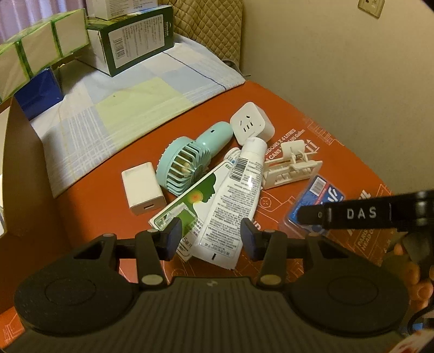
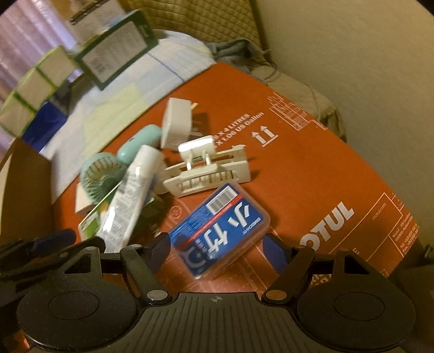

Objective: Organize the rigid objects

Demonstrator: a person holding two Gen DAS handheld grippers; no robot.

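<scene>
A pile lies on an orange cardboard sheet (image 1: 284,103): a white tube (image 1: 233,195), a green-and-white box (image 1: 187,201), a teal hand fan (image 1: 187,163), a white USB charger (image 1: 142,187), a white socket cube (image 1: 252,123), a white plastic clip rack (image 1: 291,167) and a blue clear-cased box (image 1: 314,201). My left gripper (image 1: 211,239) is open, its pads on either side of the tube's lower end. My right gripper (image 2: 219,252) is open around the near end of the blue box (image 2: 219,230). The right wrist view is blurred.
A checked cloth (image 1: 122,108) covers the surface at the back left. Stacked cartons stand on it: a dark green one (image 1: 135,40), white-and-green cubes (image 1: 38,46), a blue one (image 1: 38,92). A wall (image 1: 352,68) is at the right, a quilted cushion (image 1: 211,24) behind.
</scene>
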